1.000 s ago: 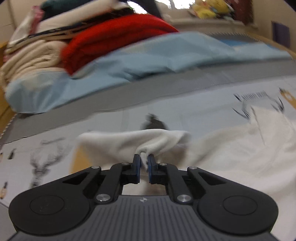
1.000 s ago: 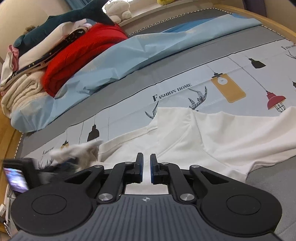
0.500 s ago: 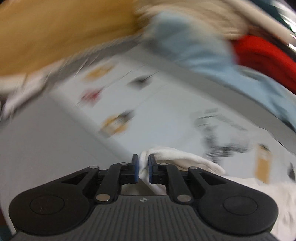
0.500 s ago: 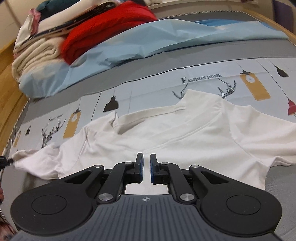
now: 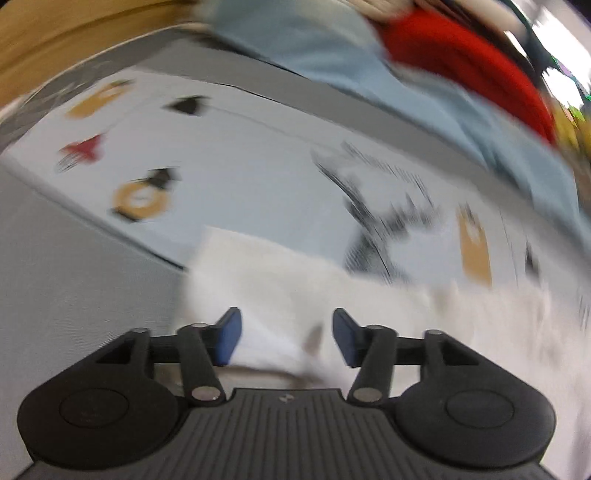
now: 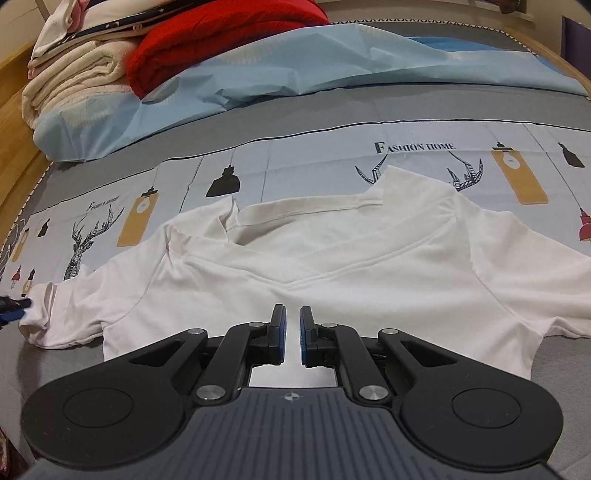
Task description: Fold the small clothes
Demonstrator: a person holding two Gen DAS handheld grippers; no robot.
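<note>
1. At the far left of the right wrist view, the left gripper [image 6: 11, 308] is seen only as a dark tip with a blue pad, just beside the end of the shirt's left-hand sleeve [image 6: 55, 317].
2. In its own blurred view, the left gripper [image 5: 286, 341] is angled steeply down at the bedding. Its jaws are opening; the white sleeve cloth [image 5: 273, 295] lies between the blue pads [image 5: 229, 341] without being pressed by either.
3. The white T-shirt [image 6: 314, 266] is spread flat on the printed bedsheet [image 6: 295, 162], collar towards the far side and sleeves stretched to left and right.
4. The right gripper [image 6: 291, 338] is held over the shirt's near hem, pointed steeply down. Its jaws are drawn nearly together, a narrow slit is left between them, and no cloth is caught there.
5. Beyond the shirt, a light blue sheet [image 6: 295, 62] is crumpled across the bed. At upper left, folded cream cloth [image 6: 74, 81] and a red garment [image 6: 221, 33] are stacked.
</note>
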